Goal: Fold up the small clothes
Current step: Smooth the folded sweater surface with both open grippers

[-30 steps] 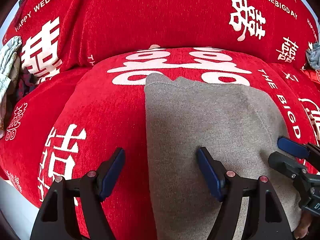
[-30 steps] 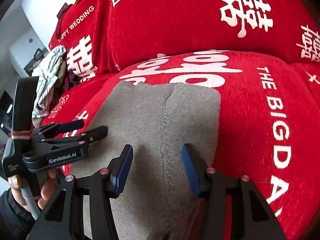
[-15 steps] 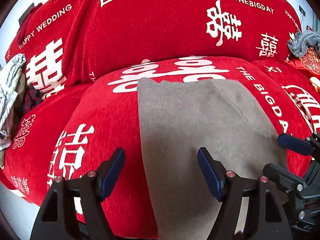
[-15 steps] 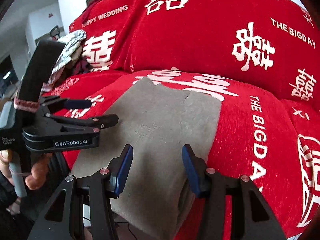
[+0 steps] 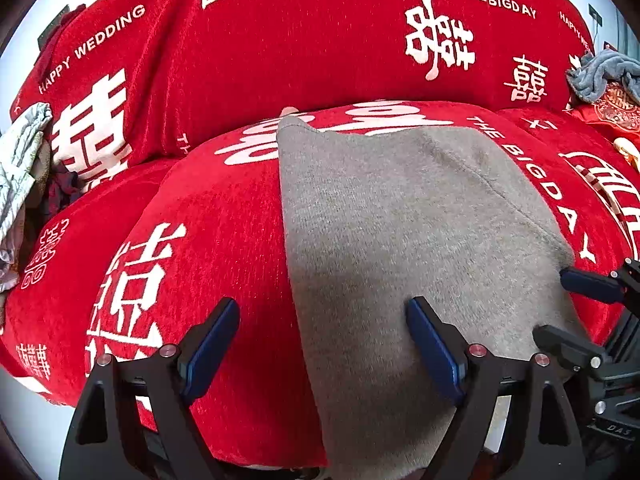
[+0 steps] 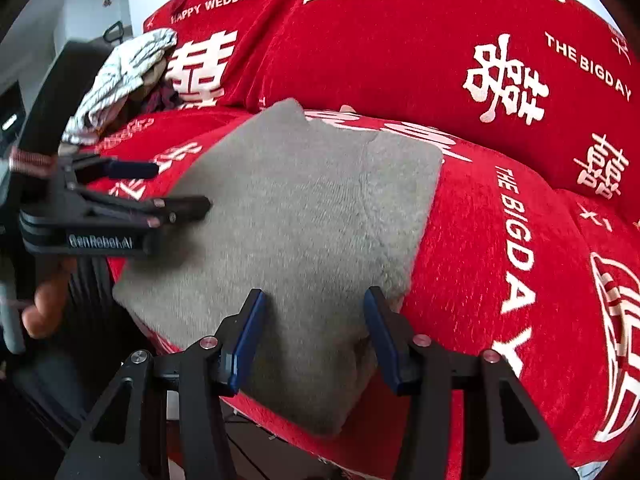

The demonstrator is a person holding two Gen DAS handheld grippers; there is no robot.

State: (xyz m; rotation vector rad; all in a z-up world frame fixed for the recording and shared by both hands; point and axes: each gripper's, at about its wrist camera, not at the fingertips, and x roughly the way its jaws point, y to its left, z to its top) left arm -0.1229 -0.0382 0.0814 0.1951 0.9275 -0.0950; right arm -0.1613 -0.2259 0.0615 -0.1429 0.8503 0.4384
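A grey knitted garment (image 5: 400, 220) lies flat on the red seat cushion (image 5: 208, 216) and hangs over its front edge. My left gripper (image 5: 320, 312) hovers at the front, over the garment's left edge. Its jaws are opening, and the pads press on nothing. In the right wrist view the same garment (image 6: 312, 208) shows a centre seam, with the left gripper (image 6: 178, 186) at its left side. My right gripper (image 6: 315, 296) stands open over the garment's front right part without squeezing it. It also shows in the left wrist view as the right gripper (image 5: 556, 304).
A red sofa back (image 5: 320, 48) with white lettering rises behind the seat. A pile of crumpled clothes (image 6: 124, 76) lies at the sofa's left end, and a grey-blue cloth (image 5: 600, 72) at the far right. A hand (image 6: 44, 304) holds the left gripper.
Both grippers have drawn back toward the cushion's front edge, so more of the sofa shows. The left jaws stand a little wider. The garment lies as before.
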